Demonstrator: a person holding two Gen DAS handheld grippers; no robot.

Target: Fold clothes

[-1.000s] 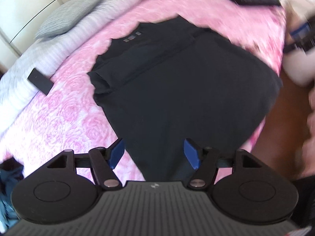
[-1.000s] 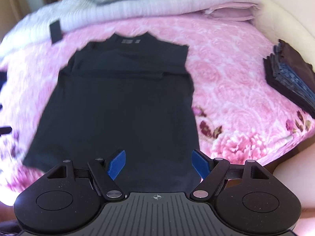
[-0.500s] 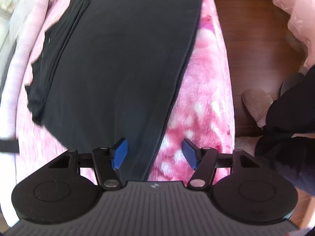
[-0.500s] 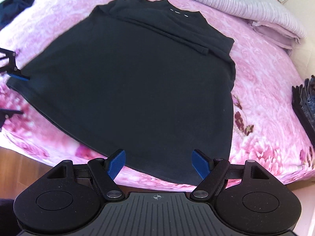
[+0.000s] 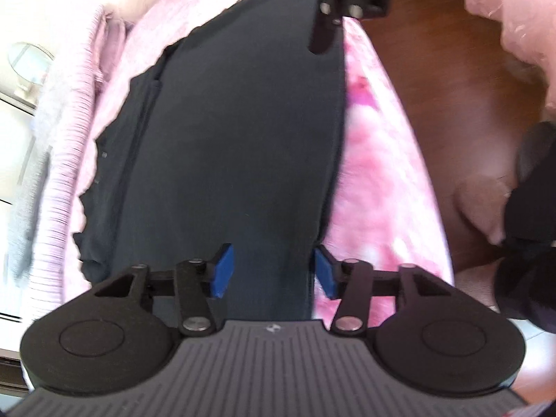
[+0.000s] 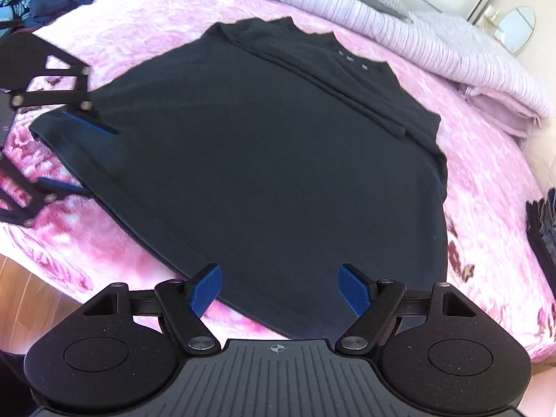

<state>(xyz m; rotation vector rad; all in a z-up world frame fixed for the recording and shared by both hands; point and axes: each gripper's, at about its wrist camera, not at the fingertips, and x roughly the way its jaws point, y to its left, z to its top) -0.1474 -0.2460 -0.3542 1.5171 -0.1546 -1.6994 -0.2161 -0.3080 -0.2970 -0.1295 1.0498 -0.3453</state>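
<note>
Black shirt (image 6: 271,160) flat on pink bedspread (image 6: 486,187): soft, light, floppy, so pinch hem corners. Left gripper (image 5: 272,269) closing over hem corner, no pinch yet; right gripper (image 6: 279,292) spread wide, empty.

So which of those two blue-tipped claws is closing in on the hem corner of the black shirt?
The left gripper: its jaws are closing around the black shirt's corner. The right gripper hovers wide open.

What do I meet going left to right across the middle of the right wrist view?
left gripper → black shirt → pink floral blanket → stack of dark folded clothes
</note>
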